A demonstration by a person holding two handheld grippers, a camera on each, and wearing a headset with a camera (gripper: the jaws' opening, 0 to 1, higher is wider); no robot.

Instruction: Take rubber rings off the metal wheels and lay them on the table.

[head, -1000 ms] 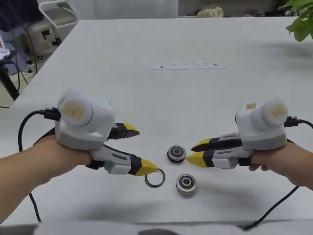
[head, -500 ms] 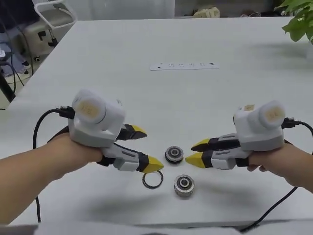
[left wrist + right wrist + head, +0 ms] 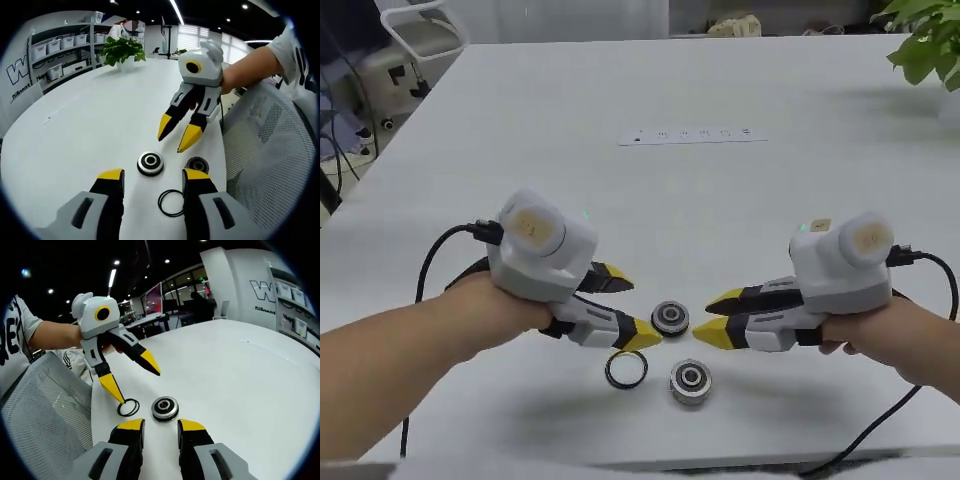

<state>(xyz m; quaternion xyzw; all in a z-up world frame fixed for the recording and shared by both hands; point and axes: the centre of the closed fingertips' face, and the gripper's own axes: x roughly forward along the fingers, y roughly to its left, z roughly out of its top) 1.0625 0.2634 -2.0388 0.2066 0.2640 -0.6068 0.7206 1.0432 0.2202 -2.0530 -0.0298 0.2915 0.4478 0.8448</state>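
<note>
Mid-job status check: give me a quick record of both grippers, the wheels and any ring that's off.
left gripper: open, empty, tips beside the far wheel
right gripper: open, empty, facing the left gripper across the far wheel
far wheel: on the table between the grippers; dark outer band, ring seemingly on
near wheel: on the table, rim looks bare metal
loose ring: flat on the table, beside the near wheel, not touching it
</note>
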